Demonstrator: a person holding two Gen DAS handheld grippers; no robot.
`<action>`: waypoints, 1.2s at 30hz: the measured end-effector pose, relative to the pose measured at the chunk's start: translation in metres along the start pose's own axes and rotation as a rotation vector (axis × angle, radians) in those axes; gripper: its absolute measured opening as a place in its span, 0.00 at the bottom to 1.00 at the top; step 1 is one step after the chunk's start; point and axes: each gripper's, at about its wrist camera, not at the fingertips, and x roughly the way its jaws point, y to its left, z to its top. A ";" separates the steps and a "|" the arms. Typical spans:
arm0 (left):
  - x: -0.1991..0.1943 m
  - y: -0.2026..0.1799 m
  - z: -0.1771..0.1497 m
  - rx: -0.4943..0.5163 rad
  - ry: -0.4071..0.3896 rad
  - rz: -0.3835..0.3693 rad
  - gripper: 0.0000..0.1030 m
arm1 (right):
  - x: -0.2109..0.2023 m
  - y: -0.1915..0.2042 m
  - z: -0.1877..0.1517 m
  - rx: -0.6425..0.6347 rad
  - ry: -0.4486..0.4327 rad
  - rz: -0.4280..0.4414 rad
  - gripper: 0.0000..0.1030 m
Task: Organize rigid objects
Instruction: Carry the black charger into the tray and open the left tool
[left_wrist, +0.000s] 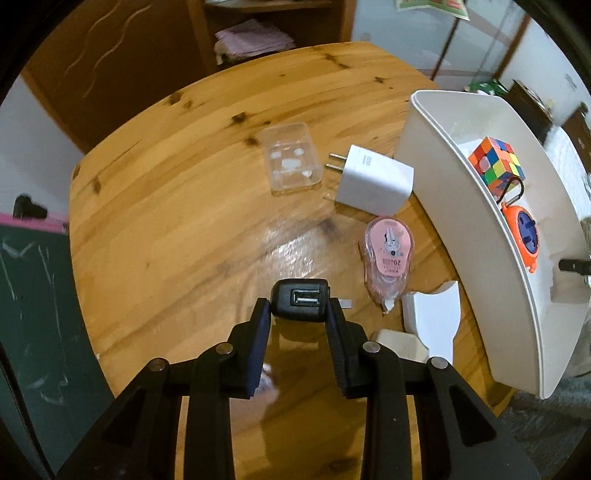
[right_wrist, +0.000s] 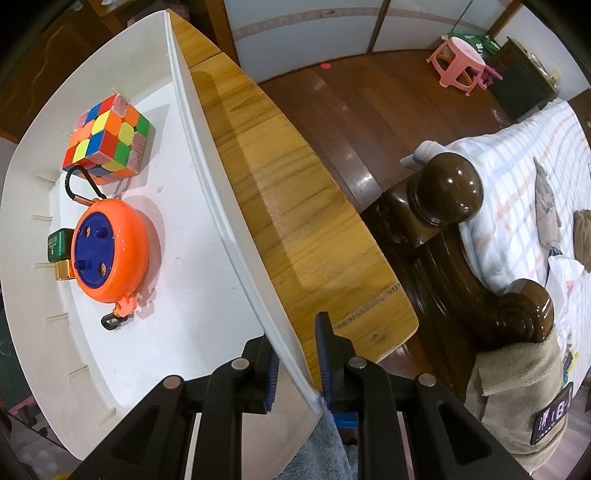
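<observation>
My left gripper (left_wrist: 298, 304) is shut on a black USB charger (left_wrist: 300, 300), held just above the wooden table (left_wrist: 166, 221). A white charger (left_wrist: 373, 181), a clear plastic case (left_wrist: 291, 162) and a pink correction tape (left_wrist: 388, 254) lie on the table. A white bin (left_wrist: 458, 236) stands to the right; it holds a Rubik's cube (right_wrist: 109, 140) and an orange reel (right_wrist: 110, 251). My right gripper (right_wrist: 295, 350) is shut on the white bin's rim (right_wrist: 236, 236), one finger inside and one outside.
Two white pieces (left_wrist: 432, 321) lie near the bin's base. A small green and gold item (right_wrist: 59, 254) sits behind the reel. A dark wooden bed frame (right_wrist: 443, 221) stands right of the table edge. A pink stool (right_wrist: 458, 62) stands on the floor.
</observation>
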 end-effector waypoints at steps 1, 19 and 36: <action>-0.003 -0.001 -0.001 -0.008 0.000 0.001 0.32 | 0.000 0.000 0.000 -0.003 -0.001 0.001 0.17; -0.103 -0.118 0.040 0.084 -0.160 -0.043 0.32 | -0.001 -0.005 -0.005 -0.053 -0.016 0.063 0.16; -0.026 -0.189 0.100 0.069 -0.065 0.045 0.32 | 0.003 -0.015 -0.004 -0.099 -0.029 0.155 0.09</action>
